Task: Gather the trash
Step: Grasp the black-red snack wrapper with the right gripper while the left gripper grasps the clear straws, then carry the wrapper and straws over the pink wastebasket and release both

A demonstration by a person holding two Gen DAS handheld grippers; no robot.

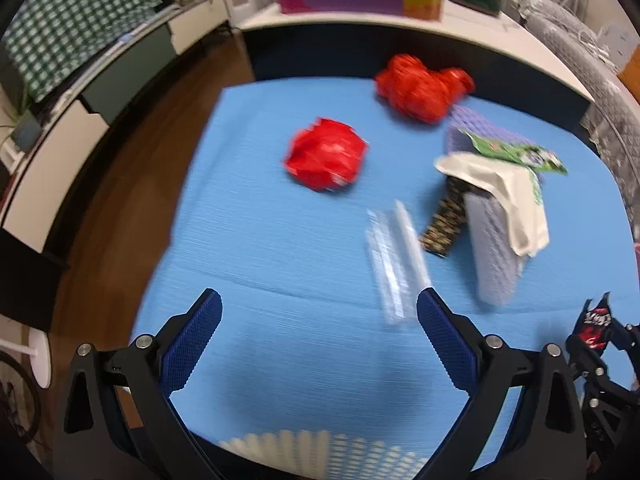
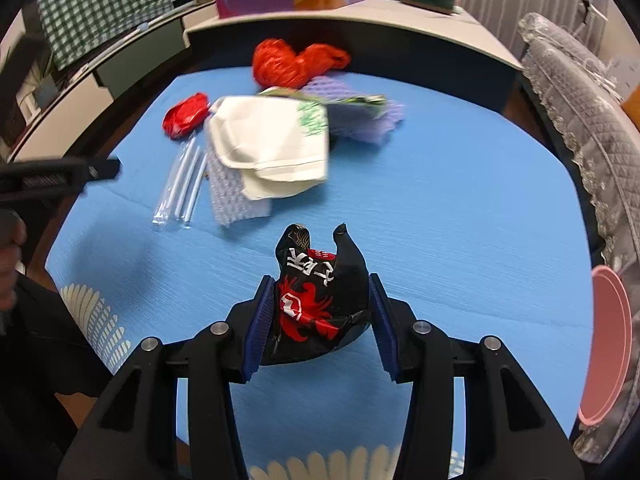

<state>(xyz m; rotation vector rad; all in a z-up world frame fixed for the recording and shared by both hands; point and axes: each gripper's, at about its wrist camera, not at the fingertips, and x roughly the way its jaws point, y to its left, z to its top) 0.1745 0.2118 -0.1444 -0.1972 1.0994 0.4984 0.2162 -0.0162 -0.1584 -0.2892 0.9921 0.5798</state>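
Trash: black snack wrapper [image 2: 316,300] clamped between right fingers [image 2: 258,320]
Left fingers [image 1: 196,344]: spread wide, empty; clear plastic sleeve [image 1: 394,264] at 1 o'clock

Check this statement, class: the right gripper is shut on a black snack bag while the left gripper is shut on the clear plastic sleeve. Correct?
Not quite. The left gripper is open and holds nothing; the left wrist view shows the clear plastic sleeve lying on the blue mat. The right gripper does grip the black snack bag.

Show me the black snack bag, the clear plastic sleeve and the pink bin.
black snack bag [image 2: 316,300], right wrist view, printed front.
clear plastic sleeve [image 1: 394,256], left wrist view, middle.
pink bin [image 2: 608,352], right wrist view, rim.
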